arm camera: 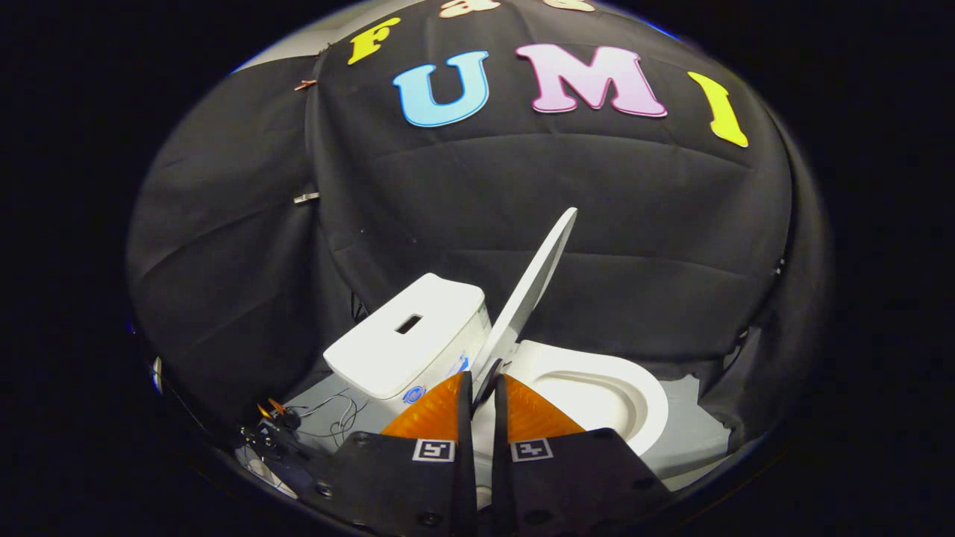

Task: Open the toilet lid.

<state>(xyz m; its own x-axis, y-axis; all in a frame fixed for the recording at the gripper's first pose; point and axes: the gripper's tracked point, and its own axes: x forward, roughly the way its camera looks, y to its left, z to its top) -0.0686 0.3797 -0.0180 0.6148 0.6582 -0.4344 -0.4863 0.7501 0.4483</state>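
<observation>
A white toilet stands on the floor just ahead of my fingers. Its lid [534, 287] is lifted and stands steeply tilted, leaning back toward the tank [406, 335]. The lid's near edge runs down between my fingertips. My gripper [483, 388] is shut on that edge, with one finger on each face of the lid. To the right of the lid lie the open seat ring and the bowl [597, 388].
The tank has a rectangular slot in its top and sits left of the lid. Loose cables [332, 418] and small clips lie on the grey floor [697, 440] to the left of the toilet. Black cloth walls close in behind and at both sides.
</observation>
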